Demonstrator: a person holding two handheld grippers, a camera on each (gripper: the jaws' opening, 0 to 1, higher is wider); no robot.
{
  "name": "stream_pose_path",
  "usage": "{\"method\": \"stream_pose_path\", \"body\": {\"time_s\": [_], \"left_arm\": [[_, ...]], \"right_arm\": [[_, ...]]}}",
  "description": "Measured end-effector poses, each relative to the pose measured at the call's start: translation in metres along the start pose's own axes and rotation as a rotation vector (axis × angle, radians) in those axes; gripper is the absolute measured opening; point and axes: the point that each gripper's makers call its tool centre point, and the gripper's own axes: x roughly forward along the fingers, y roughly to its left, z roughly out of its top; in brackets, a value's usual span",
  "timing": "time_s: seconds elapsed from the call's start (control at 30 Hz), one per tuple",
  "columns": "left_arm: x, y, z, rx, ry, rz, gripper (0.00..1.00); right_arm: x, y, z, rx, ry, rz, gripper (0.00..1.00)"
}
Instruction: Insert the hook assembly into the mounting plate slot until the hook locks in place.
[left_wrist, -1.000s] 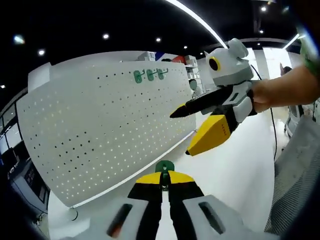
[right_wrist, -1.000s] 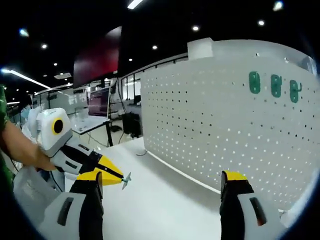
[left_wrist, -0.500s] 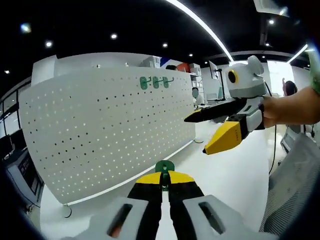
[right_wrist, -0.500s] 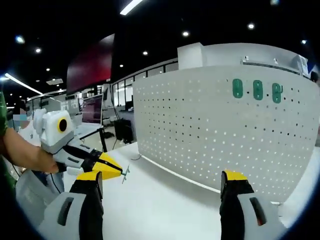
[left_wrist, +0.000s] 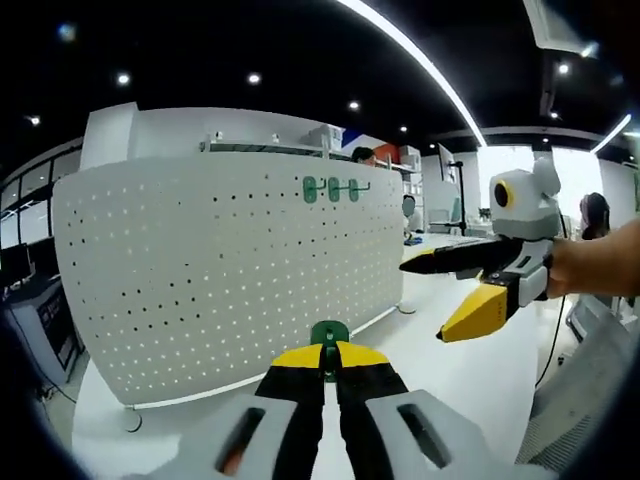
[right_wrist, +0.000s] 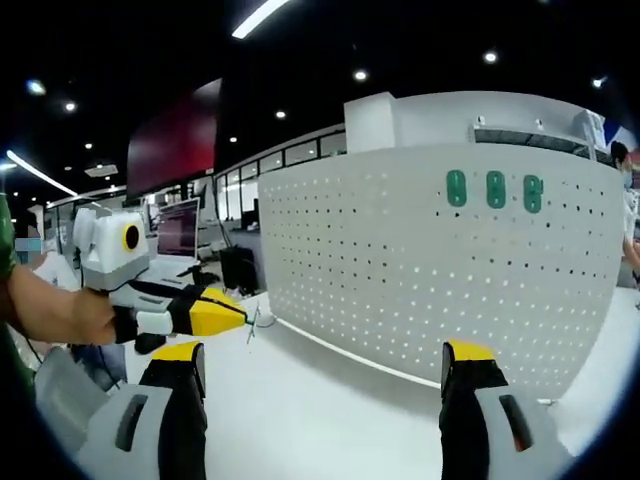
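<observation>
Pegboard (left_wrist: 230, 270), white and perforated, stands upright on a white table (left_wrist: 440, 370) and curves across both views; it serves as the mounting plate. Near its top edge three green hooks (left_wrist: 332, 189) sit side by side in a row, and the right gripper view shows them more squarely (right_wrist: 495, 189) as three small oval tabs. In the left gripper view the left gripper (left_wrist: 329, 362) has its yellow-tipped jaws pressed together on a green hook (left_wrist: 329, 335), whose rounded top pokes up above the tips; the hook is held in the air in front of the board, well apart from it. From the side, the right gripper view shows the same left gripper (right_wrist: 240, 322) coming in from the left in a person's hand (right_wrist: 85, 318), with a thin pin of the hook (right_wrist: 253, 325) sticking out past the yellow tip, a detail hidden in the left gripper's own view. The right gripper (right_wrist: 325, 372) has its jaws spread wide with nothing between them, and the left gripper view confirms this, showing it (left_wrist: 455, 295) from the side with the black upper jaw and yellow lower jaw splayed apart. Office desks and monitors (right_wrist: 190, 225) lie behind.
</observation>
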Motion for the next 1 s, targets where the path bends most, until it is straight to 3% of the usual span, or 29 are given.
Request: {"method": "stream_pose_path", "body": {"time_s": [0.27, 1.0], "left_arm": [[-0.001, 0.004, 0.036, -0.024, -0.054, 0.053, 0.03], [0.035, -0.004, 0.117, -0.025, -0.15, 0.181, 0.03]], "right_arm": [[-0.016, -0.002, 0.017, -0.017, -0.04, -0.023, 1.0], [-0.067, -0.032, 0.041, -0.054, -0.081, -0.087, 0.99]]}}
